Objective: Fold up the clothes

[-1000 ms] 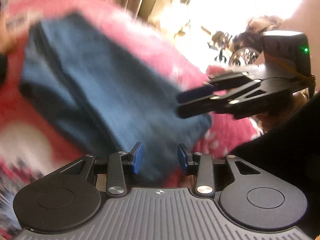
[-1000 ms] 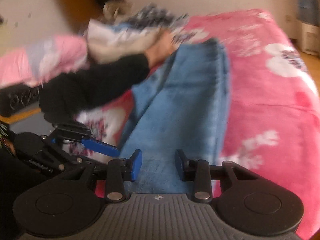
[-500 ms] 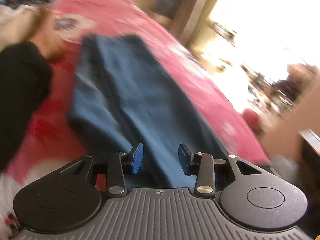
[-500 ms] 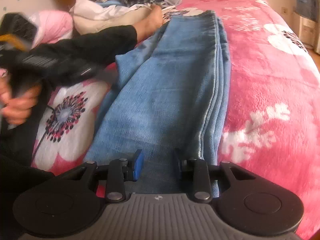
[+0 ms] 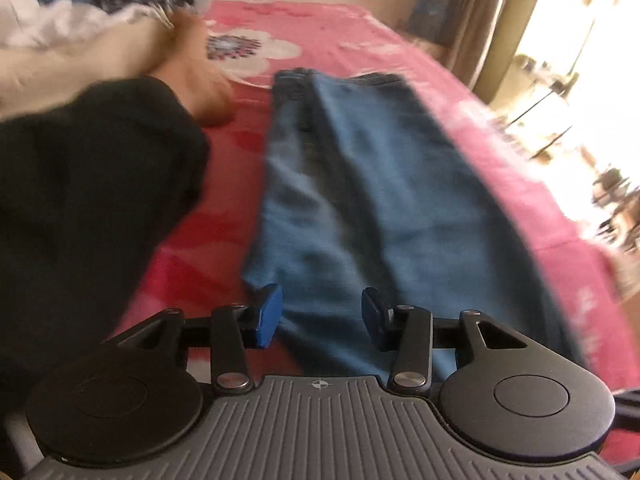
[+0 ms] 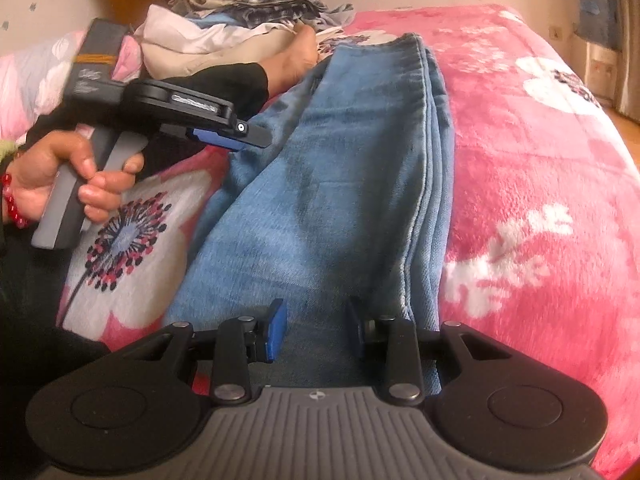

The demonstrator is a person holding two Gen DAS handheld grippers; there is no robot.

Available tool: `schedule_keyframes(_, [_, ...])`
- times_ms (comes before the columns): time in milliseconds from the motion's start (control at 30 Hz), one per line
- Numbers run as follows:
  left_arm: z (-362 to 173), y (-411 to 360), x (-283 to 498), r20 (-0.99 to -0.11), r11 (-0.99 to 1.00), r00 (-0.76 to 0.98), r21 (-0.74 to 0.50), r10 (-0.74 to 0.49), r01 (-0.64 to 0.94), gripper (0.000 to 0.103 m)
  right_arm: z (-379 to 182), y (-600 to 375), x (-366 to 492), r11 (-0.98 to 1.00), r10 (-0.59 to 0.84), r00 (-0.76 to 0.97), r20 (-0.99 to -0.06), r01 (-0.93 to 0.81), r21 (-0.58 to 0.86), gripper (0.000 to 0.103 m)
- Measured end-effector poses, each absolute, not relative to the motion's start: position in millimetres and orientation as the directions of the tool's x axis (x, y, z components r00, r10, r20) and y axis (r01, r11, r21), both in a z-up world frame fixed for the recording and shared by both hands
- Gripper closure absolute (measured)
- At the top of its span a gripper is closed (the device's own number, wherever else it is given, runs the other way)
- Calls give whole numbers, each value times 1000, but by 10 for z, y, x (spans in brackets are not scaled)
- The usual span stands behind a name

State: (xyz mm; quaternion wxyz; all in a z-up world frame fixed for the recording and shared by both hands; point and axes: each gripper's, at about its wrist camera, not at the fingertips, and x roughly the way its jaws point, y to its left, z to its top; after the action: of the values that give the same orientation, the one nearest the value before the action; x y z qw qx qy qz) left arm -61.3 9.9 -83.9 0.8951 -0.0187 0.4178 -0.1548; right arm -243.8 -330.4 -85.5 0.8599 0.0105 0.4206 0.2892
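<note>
While I am hovering both tongs, right tongs (image 6: 314, 330) released and left tongs (image 5: 322, 318) opening with nothing clamped, the jeans (image 6: 340, 184) are looking thick, heavy, floppy; their near hem (image 5: 340, 344) suits gripping.

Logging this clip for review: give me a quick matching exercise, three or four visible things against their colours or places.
Things:
1. jeans
2. blanket
3. clothes pile
4. trouser leg

Descriptions:
A. black
B. pink with white flowers
C. heaped at the bed's far end
D. blue, lying lengthwise

Pairs: 1-D, 2-B, 3-C, 4-A
</note>
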Motion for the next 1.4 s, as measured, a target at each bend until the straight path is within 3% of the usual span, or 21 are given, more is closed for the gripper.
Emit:
schedule_keyframes(133, [-692, 109, -705, -711, 954, 647, -115, -275, 278, 57, -842, -3254, -2485, 833, 492, 490, -720, -506, 224, 66])
schedule_keyframes(333, [-462, -84, -701, -657, 923, 683, -52, -319, 381, 48, -832, -3219, -2472, 841, 477, 486, -732, -496, 219, 65])
schedule_keyframes(467, [-597, -293, -557, -728, 906, 603, -57, -324, 418, 41, -822, -3195, -2457, 846, 466, 482, -742, -488, 215, 65])
schedule_keyframes(600, [-884, -480, -446, -848, 916, 478, -23, -230, 400, 32, -799, -3196, -2433, 860, 458, 481, -748, -453, 235, 65])
schedule_keyframes(867, [-892, -542, -452, -876, 932, 457, 25, -154, 363, 9, -443, -3371, -2280, 885, 463, 573, -676, -331, 326, 65])
schedule_keyframes(1100, [-887, -616, -440, -889, 939, 446, 58, -106, 339, 5, -722, -3124, -2108, 933, 314, 530, -788, -324, 153, 66])
schedule_keyframes(1400, [-887, -646, -417, -897, 940, 434, 73, -84, 334, 2, -506, -3078, -2048, 944, 280, 607, -744, -314, 99, 65])
